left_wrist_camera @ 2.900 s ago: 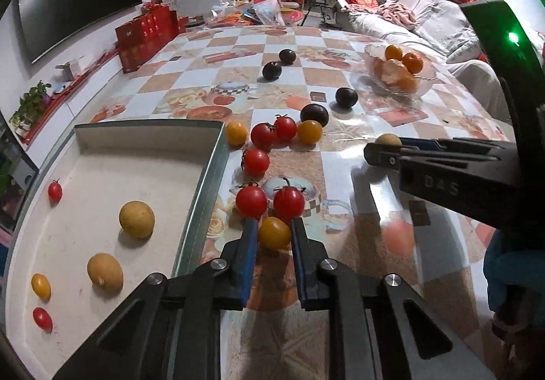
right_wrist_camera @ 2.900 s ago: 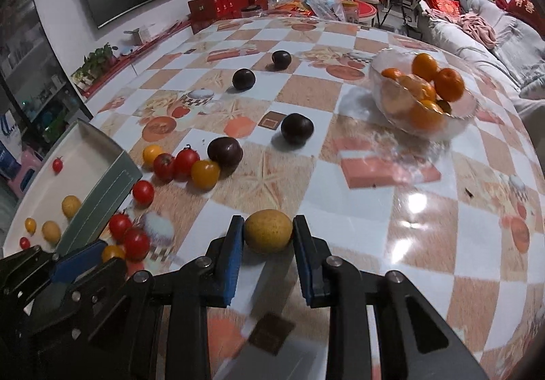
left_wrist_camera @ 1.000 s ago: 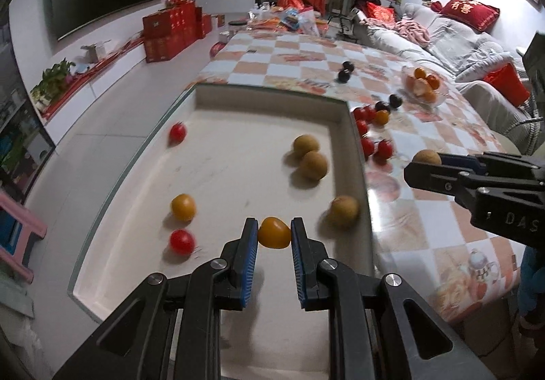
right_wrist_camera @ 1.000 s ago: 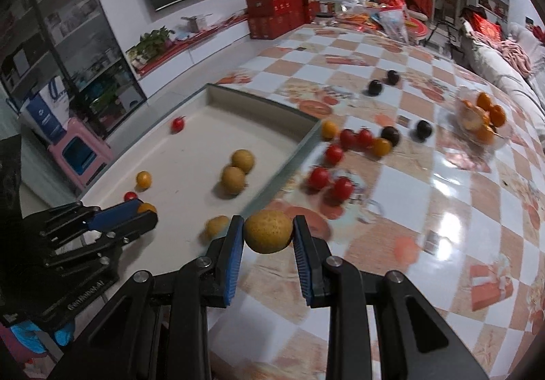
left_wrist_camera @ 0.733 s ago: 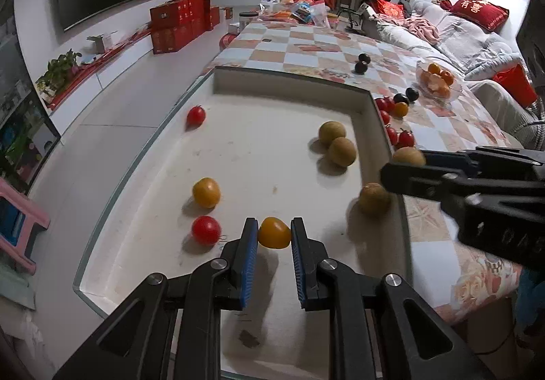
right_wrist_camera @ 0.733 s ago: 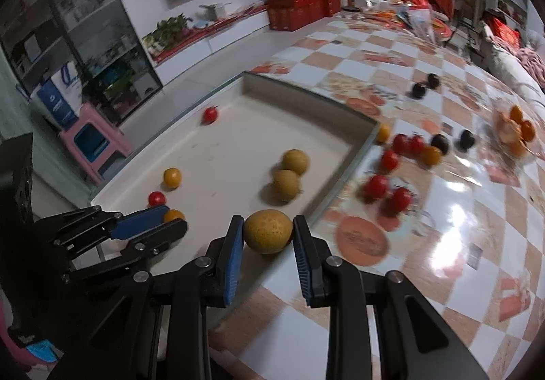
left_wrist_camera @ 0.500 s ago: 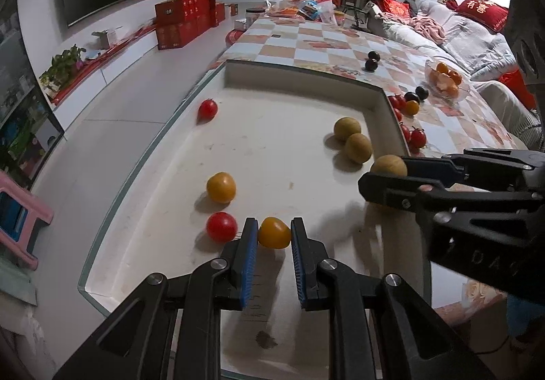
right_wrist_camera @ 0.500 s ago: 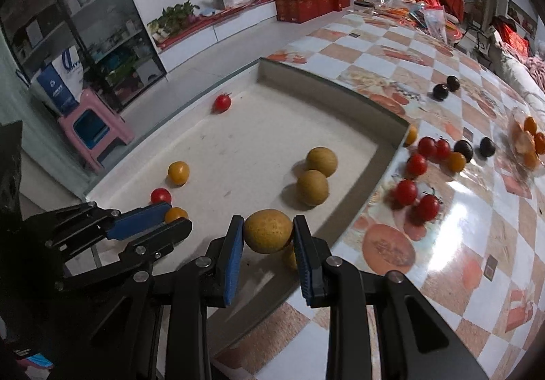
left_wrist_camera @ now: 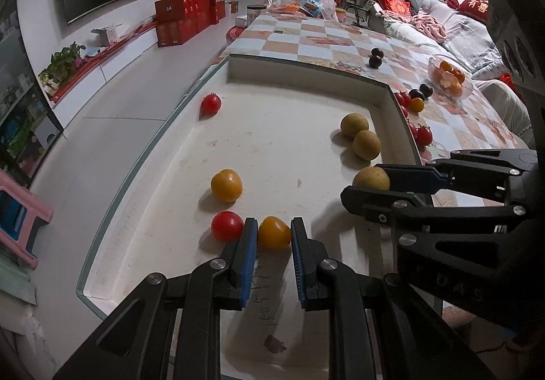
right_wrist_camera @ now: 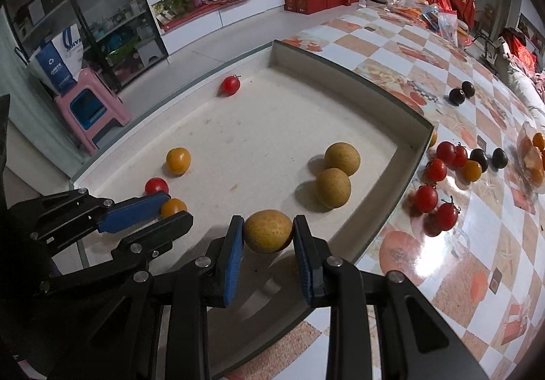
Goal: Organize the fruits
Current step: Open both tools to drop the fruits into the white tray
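Note:
A shallow white tray [left_wrist_camera: 306, 68] holds two brown round fruits [left_wrist_camera: 366, 145], an orange tomato [left_wrist_camera: 226, 185] and two red tomatoes [left_wrist_camera: 227, 226]. My left gripper [left_wrist_camera: 274, 238] is shut on a yellow-orange tomato [left_wrist_camera: 274, 230], low over the tray's near end beside a red tomato. My right gripper [right_wrist_camera: 268, 235] hangs over the tray's near right corner with a brown round fruit [right_wrist_camera: 268, 228] between its blue pads. Its jaws are opening, though the pads still touch the fruit. The left gripper [right_wrist_camera: 173, 209] shows at the left of the right wrist view.
Right of the tray, the checkered table carries several red tomatoes [right_wrist_camera: 436, 170], dark plums [right_wrist_camera: 456, 96] and a glass bowl of oranges [right_wrist_camera: 531, 155]. The tray lies along the table's left edge. A pink stool [right_wrist_camera: 92, 107] stands on the floor beyond.
Both grippers carried their fruits from the table to over the tray and sank lower. The right gripper swung left from the tabletop over the tray's rim to its corner.

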Demonstrator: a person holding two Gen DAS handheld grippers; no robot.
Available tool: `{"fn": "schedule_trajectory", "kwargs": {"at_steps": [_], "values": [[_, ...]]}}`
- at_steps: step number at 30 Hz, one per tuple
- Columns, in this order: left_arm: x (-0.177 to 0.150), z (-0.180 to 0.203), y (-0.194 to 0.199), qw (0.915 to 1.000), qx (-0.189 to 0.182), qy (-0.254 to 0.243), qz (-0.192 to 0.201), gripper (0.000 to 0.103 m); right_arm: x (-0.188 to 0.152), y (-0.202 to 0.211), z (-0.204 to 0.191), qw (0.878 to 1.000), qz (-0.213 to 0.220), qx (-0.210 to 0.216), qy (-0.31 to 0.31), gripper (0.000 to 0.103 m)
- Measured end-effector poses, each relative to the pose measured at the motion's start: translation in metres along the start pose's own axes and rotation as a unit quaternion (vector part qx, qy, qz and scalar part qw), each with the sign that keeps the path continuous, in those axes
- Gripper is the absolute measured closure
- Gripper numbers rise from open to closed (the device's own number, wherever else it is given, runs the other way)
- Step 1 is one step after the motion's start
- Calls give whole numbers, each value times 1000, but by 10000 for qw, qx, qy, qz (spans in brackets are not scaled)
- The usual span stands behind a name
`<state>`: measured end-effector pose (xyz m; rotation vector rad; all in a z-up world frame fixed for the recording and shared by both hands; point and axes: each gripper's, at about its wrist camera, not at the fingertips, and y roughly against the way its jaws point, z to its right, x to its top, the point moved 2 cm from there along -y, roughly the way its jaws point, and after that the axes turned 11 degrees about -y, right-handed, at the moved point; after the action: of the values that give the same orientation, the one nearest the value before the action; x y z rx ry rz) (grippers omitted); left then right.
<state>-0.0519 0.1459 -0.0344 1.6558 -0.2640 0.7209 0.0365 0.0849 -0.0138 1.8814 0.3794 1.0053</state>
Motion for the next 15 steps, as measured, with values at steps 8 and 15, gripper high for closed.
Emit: {"fn": "schedule_trajectory", "kwargs": {"at_steps": [8, 15], "values": [[-1, 2, -4, 9999, -12, -99, -80, 81, 4, 11, 3, 9997, 177, 148, -85, 41], [2, 2, 8, 9993, 233, -99, 268, 14, 9, 26, 10, 9984, 358, 319, -289, 22]]}}
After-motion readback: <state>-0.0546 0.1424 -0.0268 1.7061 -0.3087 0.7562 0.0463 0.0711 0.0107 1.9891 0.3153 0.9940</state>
